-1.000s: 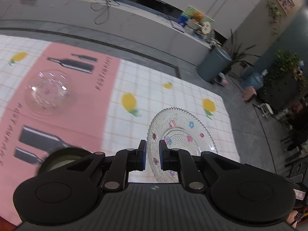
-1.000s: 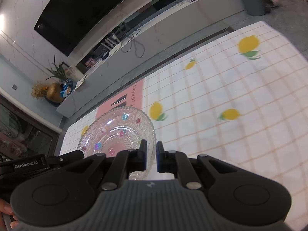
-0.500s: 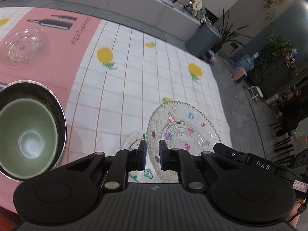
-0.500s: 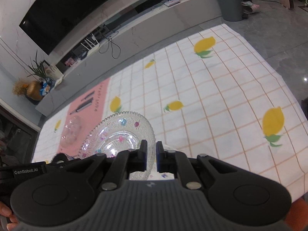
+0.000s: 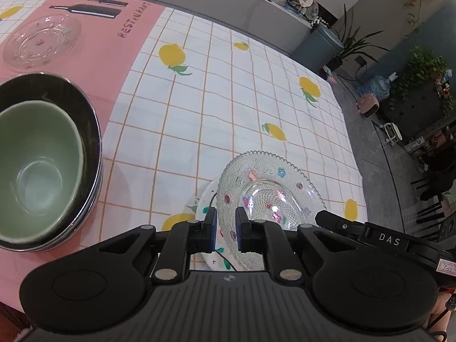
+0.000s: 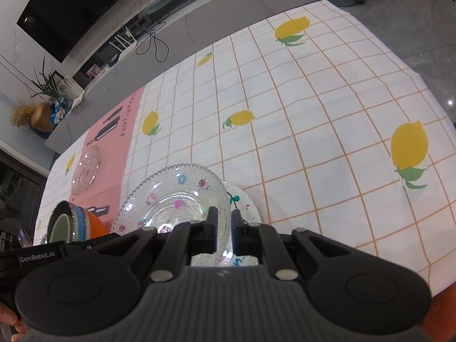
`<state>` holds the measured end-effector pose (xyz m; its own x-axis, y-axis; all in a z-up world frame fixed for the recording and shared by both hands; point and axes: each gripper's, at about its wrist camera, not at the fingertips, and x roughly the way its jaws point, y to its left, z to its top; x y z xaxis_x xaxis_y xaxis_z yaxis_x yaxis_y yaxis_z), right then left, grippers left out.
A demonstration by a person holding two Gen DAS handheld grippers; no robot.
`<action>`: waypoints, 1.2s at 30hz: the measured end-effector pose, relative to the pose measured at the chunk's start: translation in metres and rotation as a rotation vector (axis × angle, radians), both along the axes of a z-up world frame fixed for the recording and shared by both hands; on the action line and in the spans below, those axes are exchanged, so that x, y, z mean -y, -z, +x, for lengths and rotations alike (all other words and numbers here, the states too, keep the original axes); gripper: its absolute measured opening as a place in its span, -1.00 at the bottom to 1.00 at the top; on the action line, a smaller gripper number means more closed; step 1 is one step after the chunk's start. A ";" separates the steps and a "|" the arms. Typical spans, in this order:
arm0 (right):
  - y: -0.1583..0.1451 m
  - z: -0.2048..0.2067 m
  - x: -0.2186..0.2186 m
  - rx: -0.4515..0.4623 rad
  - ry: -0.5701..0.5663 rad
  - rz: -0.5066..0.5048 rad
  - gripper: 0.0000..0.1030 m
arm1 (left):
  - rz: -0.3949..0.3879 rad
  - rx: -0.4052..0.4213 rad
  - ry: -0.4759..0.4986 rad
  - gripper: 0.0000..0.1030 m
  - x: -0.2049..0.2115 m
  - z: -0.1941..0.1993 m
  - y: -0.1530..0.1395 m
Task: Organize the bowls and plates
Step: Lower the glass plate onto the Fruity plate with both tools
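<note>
Both claws clamp opposite edges of the beaded glass plate [image 5: 268,188]: the left claw [image 5: 225,229] and right claw [image 6: 224,229] each have narrow jaws pinching its rim. It sits over a white painted plate [image 6: 245,202] on the table's lemon-print grid tablecloth [image 5: 222,91]. A green bowl [image 5: 34,168] nests in a dark bowl [image 5: 85,108] on the pink panel; a clear glass dish [image 5: 41,38] lies farther off. Beyond: a grey bin [image 5: 316,45], potted plants [image 5: 421,68], a wall television [image 6: 85,2].
</note>
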<state>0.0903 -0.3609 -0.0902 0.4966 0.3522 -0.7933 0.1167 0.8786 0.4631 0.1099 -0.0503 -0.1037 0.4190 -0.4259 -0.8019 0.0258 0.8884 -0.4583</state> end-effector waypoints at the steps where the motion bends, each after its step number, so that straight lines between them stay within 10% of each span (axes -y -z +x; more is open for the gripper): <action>1: 0.003 0.001 0.000 -0.002 -0.001 -0.002 -0.86 | 0.004 -0.002 -0.001 -0.73 0.000 0.000 0.002; 36: 0.032 0.012 -0.024 0.006 -0.065 -0.184 -0.78 | 0.059 -0.068 0.009 -0.73 0.010 -0.001 0.040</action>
